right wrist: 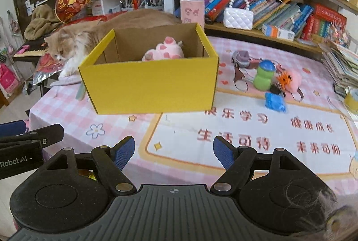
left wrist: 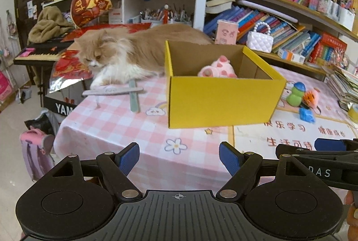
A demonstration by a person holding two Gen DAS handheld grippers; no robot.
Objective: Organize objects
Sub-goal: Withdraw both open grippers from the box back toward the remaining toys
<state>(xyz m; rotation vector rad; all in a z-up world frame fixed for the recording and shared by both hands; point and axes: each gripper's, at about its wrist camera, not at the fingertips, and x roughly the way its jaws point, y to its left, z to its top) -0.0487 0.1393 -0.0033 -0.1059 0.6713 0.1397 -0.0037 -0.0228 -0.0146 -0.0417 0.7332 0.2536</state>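
This looks like a home, probably a child's study room: crowded bookshelves (left wrist: pixel 279 6) stand behind a table with a pink checked cloth (left wrist: pixel 116 124), a long-haired cat (left wrist: pixel 125 55) lies there, and small toys (right wrist: pixel 265 75) are scattered.

Even, soft indoor light; around the yellow box (right wrist: pixel 148 86) edges stay sharp, while shelves beyond it bow with fisheye distortion.

Cat (left wrist: pixel 125 55): lying on the counter (left wrist: pixel 116 127), head toward its left edge.
Bookshelf (right wrist: pixel 279 6): crammed with leaning books, behind the counter.
White quilted handbag (right wrist: pixel 238 17): upright on the lower shelf.
Keyboard (left wrist: pixel 42 52): beyond the cat.
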